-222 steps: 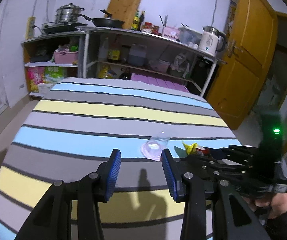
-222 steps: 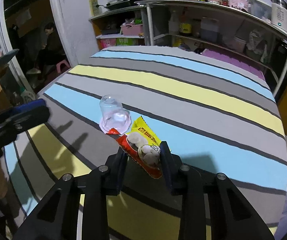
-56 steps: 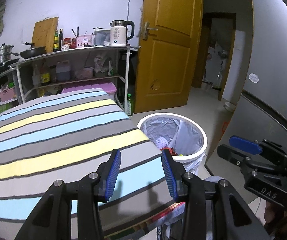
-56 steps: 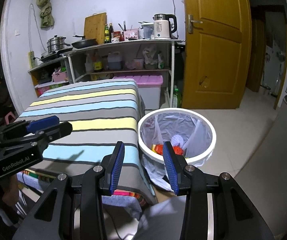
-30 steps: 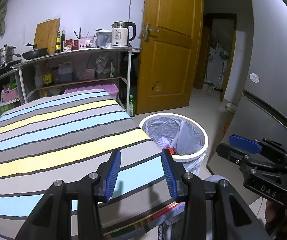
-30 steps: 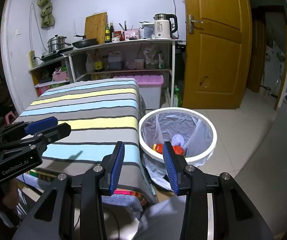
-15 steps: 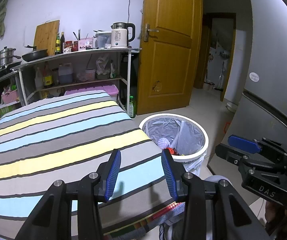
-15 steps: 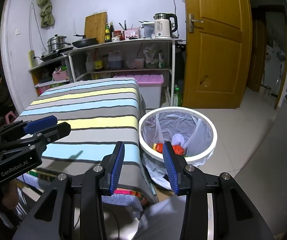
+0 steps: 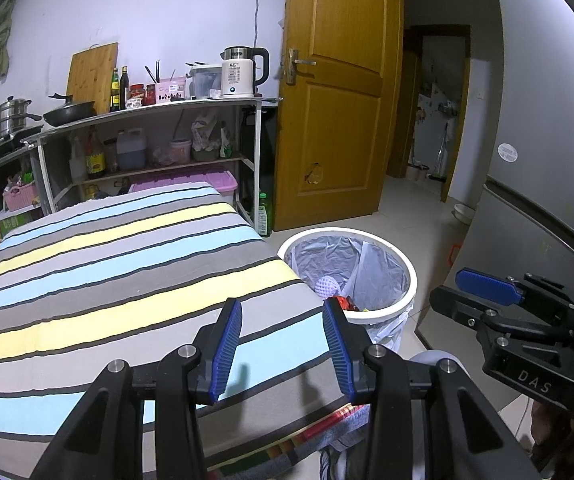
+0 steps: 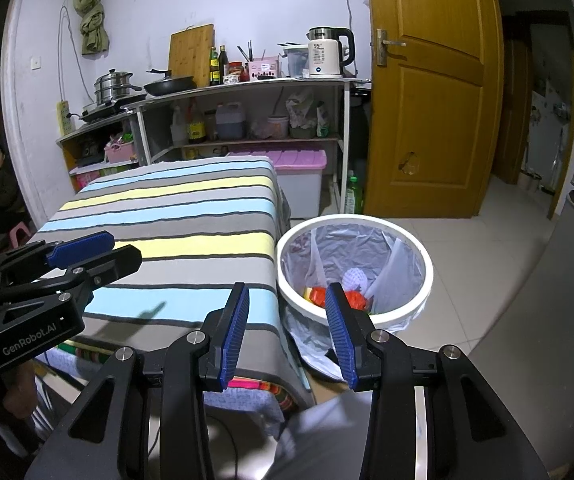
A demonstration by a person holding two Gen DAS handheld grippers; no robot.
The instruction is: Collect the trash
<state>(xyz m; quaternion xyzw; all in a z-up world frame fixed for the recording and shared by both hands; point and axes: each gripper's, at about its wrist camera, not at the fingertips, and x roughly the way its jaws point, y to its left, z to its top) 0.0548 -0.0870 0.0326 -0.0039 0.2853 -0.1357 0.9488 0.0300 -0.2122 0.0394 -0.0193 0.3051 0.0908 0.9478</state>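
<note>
striped cloth, grey, pale blue and yellow, covers the counter under and ahead of the left claw; no scrap shows on it in either view. left claw parted wide, blue pads facing each other across bare cloth, nothing between them. right claw likewise spread and empty, held off the counter's corner with the trash bin just ahead and to its right. bin stands on the floor tight against the counter's end, presumably so waste can be carried a short way and dropped in; its grey liner is folded over the white rim, likely to keep the bag from slipping down. task's things lie at the bottom of the bin: red wrapper with a bit of yellow, and a whitish netted ball beside it; from the left view the same wrapper peeks past the right pad. judgement: collection looks finished, both claws idle above the drop spot. kettle and pans on the shelf behind are not involved.
</note>
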